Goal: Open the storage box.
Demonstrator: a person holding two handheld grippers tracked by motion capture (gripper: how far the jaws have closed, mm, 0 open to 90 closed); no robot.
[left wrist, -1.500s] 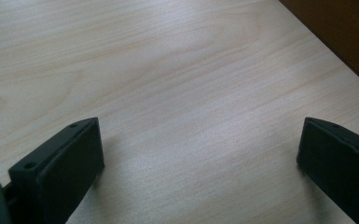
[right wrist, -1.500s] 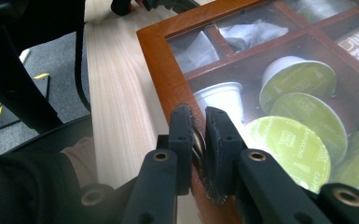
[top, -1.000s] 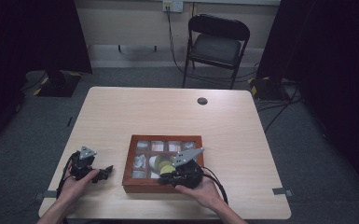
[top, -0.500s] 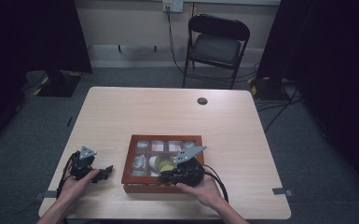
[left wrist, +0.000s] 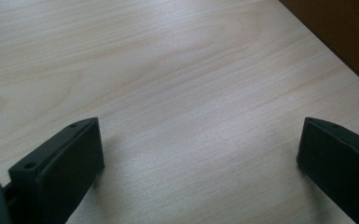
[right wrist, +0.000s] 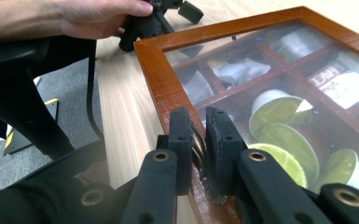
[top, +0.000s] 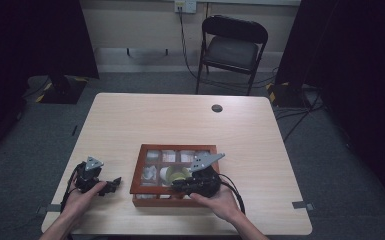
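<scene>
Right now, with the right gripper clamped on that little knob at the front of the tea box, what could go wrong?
The right gripper pinches only the small metal knob on the glass lid, so it might slip out as the lid lifts. The left gripper rests open on the table, apart from the wooden box; unbraced, the box could slide or tip.

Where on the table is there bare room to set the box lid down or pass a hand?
The far half of the table, between the wooden box and the small black disc, is bare, and so is the strip right of the box. The near edge is crowded: left hand-held gripper, box, right hand-held gripper.
</scene>
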